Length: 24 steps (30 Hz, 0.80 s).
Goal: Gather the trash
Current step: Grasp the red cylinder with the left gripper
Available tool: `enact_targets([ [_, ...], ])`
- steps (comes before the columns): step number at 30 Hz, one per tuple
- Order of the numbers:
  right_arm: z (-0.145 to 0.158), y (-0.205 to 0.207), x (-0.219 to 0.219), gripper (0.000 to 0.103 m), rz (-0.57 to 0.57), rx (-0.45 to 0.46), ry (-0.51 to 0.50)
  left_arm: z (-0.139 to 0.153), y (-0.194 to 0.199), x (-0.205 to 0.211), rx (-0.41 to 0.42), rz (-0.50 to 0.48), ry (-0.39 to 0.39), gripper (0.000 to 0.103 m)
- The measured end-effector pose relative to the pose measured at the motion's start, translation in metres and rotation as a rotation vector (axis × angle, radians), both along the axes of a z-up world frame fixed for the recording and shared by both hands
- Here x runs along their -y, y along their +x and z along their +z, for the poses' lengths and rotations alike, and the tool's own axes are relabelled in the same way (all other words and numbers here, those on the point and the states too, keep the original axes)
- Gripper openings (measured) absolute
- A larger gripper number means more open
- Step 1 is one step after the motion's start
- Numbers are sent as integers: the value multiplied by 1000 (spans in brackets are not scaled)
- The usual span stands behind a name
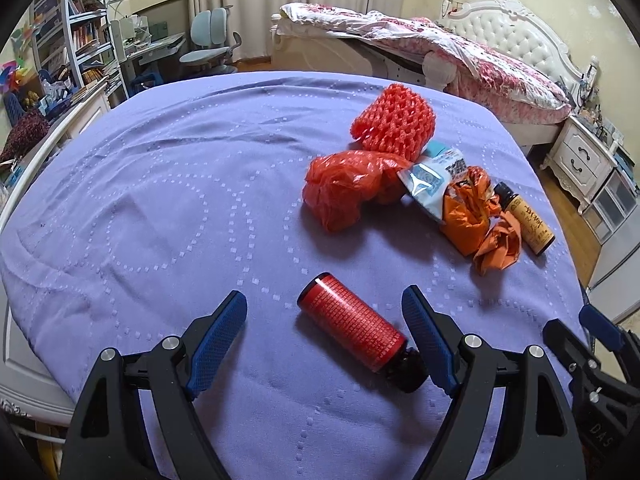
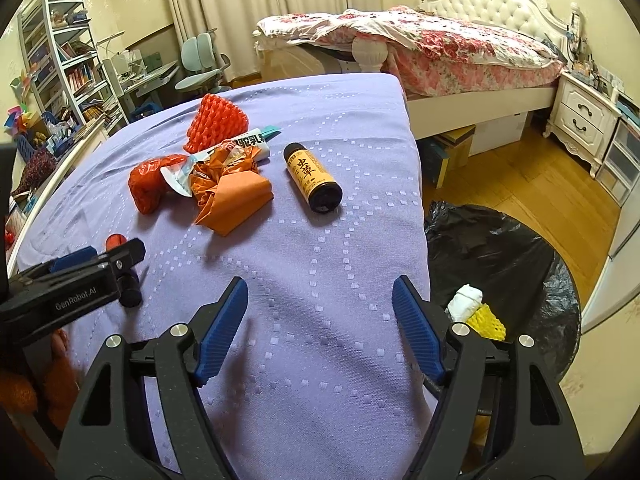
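A red bottle (image 1: pixel 354 330) with a black cap lies on the purple cloth between the open fingers of my left gripper (image 1: pixel 324 304), untouched. Beyond it is a trash pile: a red foam net (image 1: pixel 394 122), a red plastic bag (image 1: pixel 348 188), a blue-white wrapper (image 1: pixel 430 182), orange wrappers (image 1: pixel 480 220) and a brown bottle with a yellow label (image 1: pixel 526 220). My right gripper (image 2: pixel 320 300) is open and empty above the cloth near its right edge. The brown bottle (image 2: pixel 312 178) and the orange wrappers (image 2: pixel 232 196) lie ahead of it. The left gripper (image 2: pixel 80 276) shows at the left.
A bin lined with a black bag (image 2: pixel 500 264) stands on the floor right of the table, holding white paper (image 2: pixel 466 300) and yellow foam net (image 2: pixel 486 322). A bed (image 2: pixel 440 44), a nightstand (image 2: pixel 584 120), a desk chair (image 2: pixel 200 64) and bookshelves (image 2: pixel 60 56) ring the room.
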State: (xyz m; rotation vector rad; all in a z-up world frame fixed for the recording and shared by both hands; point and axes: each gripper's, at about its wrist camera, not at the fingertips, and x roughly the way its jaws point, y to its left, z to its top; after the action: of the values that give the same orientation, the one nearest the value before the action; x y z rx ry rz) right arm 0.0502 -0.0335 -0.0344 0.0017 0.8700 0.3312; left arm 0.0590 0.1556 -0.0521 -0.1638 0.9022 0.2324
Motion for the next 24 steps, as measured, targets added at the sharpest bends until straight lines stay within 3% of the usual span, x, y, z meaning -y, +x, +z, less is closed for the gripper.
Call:
enact_targets([
  [6,0,-1,-1,73,0,1,2,10,-7,6,32,3,24,81],
  [12,0,-3,-1,74,4,2,7,-1,-16,8,-3,18,34,81],
  [19,0,-6,-1,74,4,4,8,-8,-18,5,-24,1,-8,81],
  [24,0,-6,-2,74,4,5,5,-8,-19,-4,-18,3,-21,69],
])
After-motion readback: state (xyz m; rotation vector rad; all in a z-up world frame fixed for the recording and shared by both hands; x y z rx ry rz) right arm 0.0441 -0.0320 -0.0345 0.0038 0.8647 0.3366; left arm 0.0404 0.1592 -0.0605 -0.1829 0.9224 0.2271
